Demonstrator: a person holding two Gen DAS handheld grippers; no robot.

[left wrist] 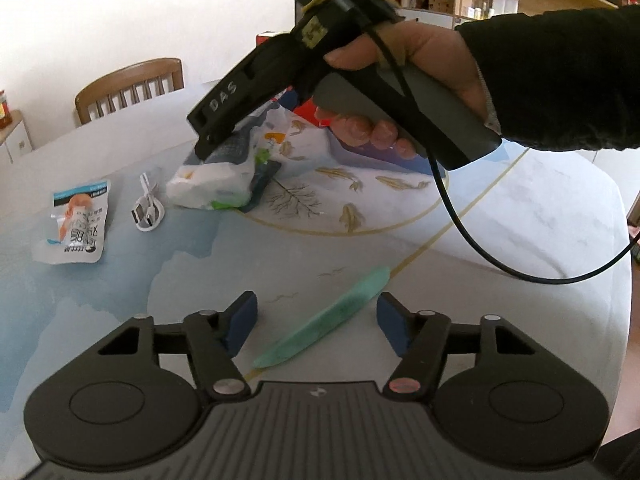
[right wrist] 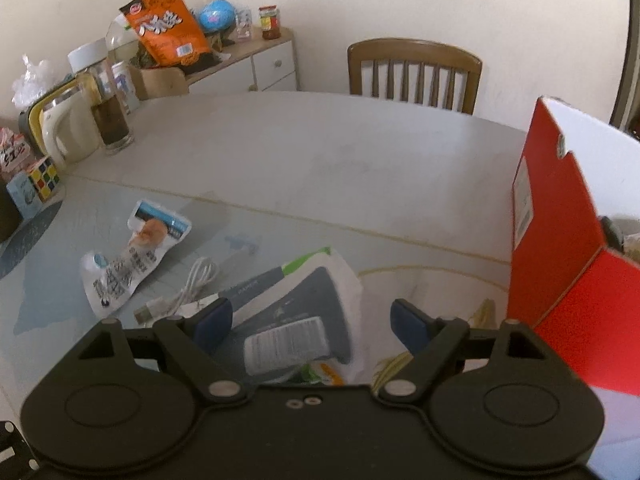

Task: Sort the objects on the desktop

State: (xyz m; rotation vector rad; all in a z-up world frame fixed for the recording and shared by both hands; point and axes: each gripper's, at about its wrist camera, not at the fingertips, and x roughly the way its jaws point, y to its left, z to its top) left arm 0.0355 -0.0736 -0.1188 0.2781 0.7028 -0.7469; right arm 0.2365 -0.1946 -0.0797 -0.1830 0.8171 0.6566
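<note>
My left gripper (left wrist: 316,322) hangs low over the table (left wrist: 500,220) with its jaws spread wide and nothing between the blue pads (left wrist: 242,320). A pale green strip-shaped object (left wrist: 328,320) lies flat on the tabletop in the gap ahead of those pads, slanting away to the right, touching neither.

My right gripper (right wrist: 310,320) is also released, its jaws apart above a white and grey-blue packet (right wrist: 304,312) that rests on the table; whether the pads touch it I cannot tell. Seen from the left wrist, that gripper tips down onto the same packet (left wrist: 218,178), gripped by a hand (left wrist: 404,80) in a dark sleeve.

Just left of the packet lies a coiled white USB cable (right wrist: 188,292), and beyond it a crumpled white snack pouch (right wrist: 132,256) with a blue band. A red cardboard box (right wrist: 560,248) stands open at the right, near the packet. A wooden chair (right wrist: 416,72) sits across the table.
</note>
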